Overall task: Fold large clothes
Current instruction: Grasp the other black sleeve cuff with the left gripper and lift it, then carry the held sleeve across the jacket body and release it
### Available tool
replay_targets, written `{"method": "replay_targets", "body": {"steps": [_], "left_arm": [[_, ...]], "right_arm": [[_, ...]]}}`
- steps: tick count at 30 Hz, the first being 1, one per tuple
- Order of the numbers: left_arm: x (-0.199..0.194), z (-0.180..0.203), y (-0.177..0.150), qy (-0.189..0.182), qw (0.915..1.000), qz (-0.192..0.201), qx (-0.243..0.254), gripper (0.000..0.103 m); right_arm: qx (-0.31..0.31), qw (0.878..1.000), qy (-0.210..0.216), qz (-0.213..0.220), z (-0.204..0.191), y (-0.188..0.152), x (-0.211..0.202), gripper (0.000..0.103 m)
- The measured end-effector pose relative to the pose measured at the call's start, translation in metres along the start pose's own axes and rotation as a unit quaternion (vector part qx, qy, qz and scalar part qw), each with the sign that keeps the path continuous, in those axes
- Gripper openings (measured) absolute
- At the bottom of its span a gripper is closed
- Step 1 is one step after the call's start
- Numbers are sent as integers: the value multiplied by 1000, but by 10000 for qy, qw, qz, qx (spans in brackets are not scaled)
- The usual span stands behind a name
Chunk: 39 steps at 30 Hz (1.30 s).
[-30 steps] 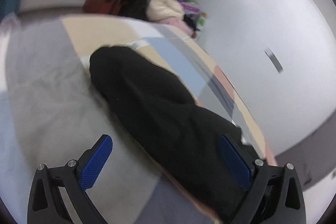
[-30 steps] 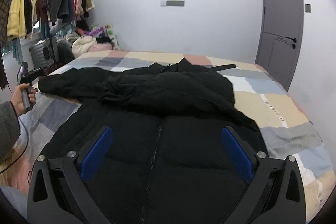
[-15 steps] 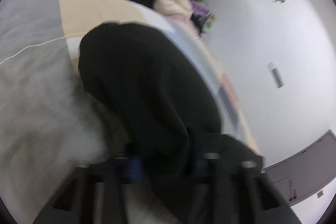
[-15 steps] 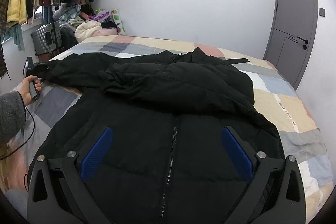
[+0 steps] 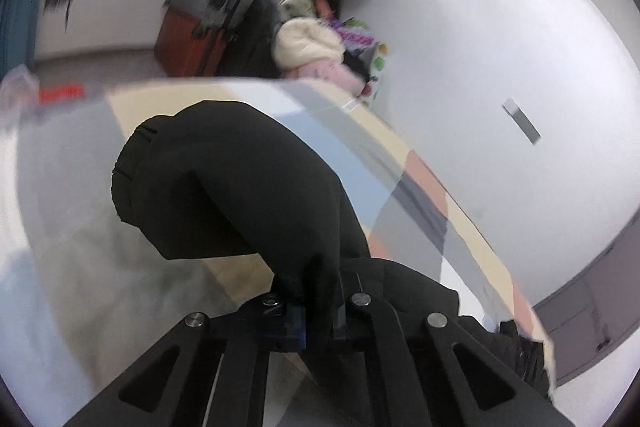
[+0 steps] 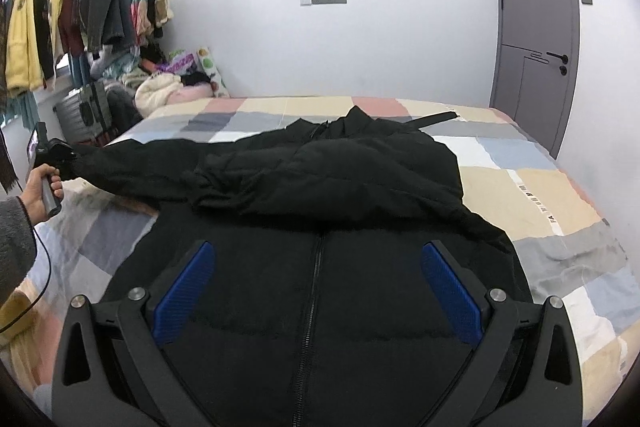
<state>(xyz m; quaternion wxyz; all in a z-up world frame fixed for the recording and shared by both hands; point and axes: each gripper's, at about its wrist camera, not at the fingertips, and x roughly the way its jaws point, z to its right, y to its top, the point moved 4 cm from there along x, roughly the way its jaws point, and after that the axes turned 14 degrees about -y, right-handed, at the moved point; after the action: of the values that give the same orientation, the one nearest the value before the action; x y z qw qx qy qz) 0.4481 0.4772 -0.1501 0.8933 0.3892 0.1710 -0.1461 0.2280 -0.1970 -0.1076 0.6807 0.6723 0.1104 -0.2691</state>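
A large black puffer jacket (image 6: pixel 320 227) lies front-up on the patchwork bed (image 6: pixel 540 195), zip down its middle, upper part folded over. Its left sleeve (image 5: pixel 224 179) stretches to the bed's left side. My left gripper (image 5: pixel 320 323) is shut on that sleeve near the cuff end and holds it lifted off the bed; it also shows in the right wrist view (image 6: pixel 52 151), held in a hand. My right gripper (image 6: pixel 316 291) is open and empty, hovering above the jacket's lower front.
A clothes rail with hanging garments (image 6: pixel 72 27) and a suitcase (image 6: pixel 84 111) stand left of the bed. A heap of clothes and pillows (image 6: pixel 172 87) sits at the bed's far left corner. A grey door (image 6: pixel 536 39) is at the right.
My left gripper went from open around the sleeve to shut on it and has lifted it. My right gripper has stayed open and moved forward over the jacket.
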Motion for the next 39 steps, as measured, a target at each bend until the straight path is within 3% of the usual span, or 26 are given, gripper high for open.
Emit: {"method": "replay_targets", "body": {"steps": [5,11,18,28,34,39], "left_arm": [[-41,78,10,149,9957,39,918,5],[-69,154,16,112,9921,-111,1247,5],[-109,249,2,89,9780,-77,2085,5],[-145,387,-48,-174,9487,-167,3154,5],[-140,456,-93,-392,9384,-30,3432,3],[-119,510,-146,-727,9299,-209,3600,2]], "right_arm": [[50,9999,66,100,16,2,-14,103],[212,9995,145,209,38,8,-21,103],[270,9990,97,335,71,10,-22,103],[317,9993,113,159,115,-6,-4,103],[485,9986,210,71,140,-15,3,103],[513,9983,258,49,153,-19,5,103]]}}
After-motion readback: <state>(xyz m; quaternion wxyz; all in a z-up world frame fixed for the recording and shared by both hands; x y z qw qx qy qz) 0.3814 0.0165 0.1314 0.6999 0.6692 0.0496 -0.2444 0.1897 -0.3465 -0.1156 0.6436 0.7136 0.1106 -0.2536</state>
